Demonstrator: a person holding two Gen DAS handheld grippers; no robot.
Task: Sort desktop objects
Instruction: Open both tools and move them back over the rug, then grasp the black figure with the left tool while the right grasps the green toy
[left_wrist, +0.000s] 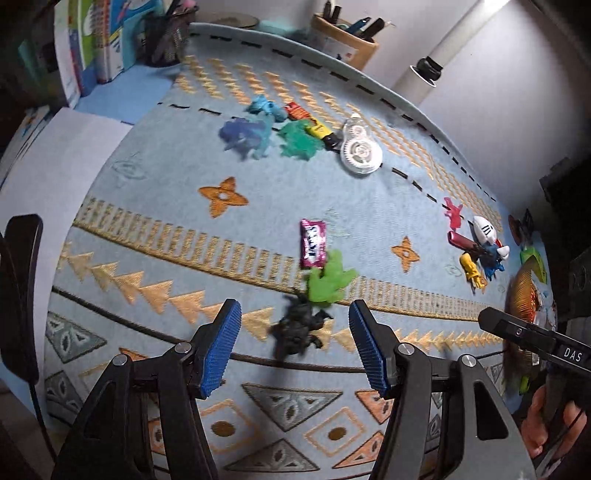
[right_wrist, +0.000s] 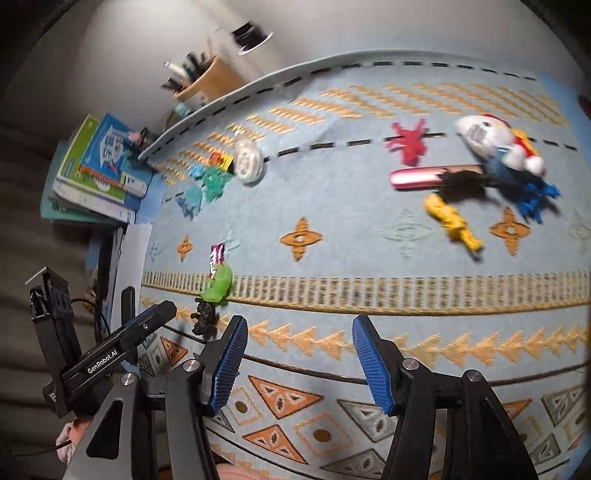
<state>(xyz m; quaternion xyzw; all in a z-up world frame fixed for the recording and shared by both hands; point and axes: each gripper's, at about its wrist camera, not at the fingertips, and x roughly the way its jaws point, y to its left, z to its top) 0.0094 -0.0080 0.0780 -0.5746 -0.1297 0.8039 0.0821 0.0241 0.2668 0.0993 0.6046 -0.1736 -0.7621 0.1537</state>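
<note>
From my left tool (left_wrist: 295, 347) I look down on a pale blue patterned mat (left_wrist: 155, 206) spread over the counter. Its blue pads stand apart with nothing between them — released. Just ahead of them lies a small black figure (left_wrist: 295, 330), and touching it on the far side a light green figure (left_wrist: 328, 282), with a magenta candy wrapper (left_wrist: 313, 242) against the green one's far edge.

Further back sits a cluster: a purple-blue figure (left_wrist: 243, 136), a teal-green figure (left_wrist: 297, 140), a light blue figure (left_wrist: 264, 107), a red and yellow packet (left_wrist: 308, 120) and a white correction tape dispenser (left_wrist: 360, 147), all close together.

My right tool (right_wrist: 299, 358) is likewise released, pads apart over bare mat. Through its camera a second group lies on the far right: a red figure (right_wrist: 410, 142), a pink tube (right_wrist: 417, 177), a yellow figure (right_wrist: 452, 221), a blue figure (right_wrist: 535, 199), a dark fuzzy thing I can't identify (right_wrist: 465, 182), and a white plush toy (right_wrist: 491, 142) partly over them.

A tan pen cup (left_wrist: 343, 40) and a stack of books (right_wrist: 99, 173) stand beyond the mat's edge.
</note>
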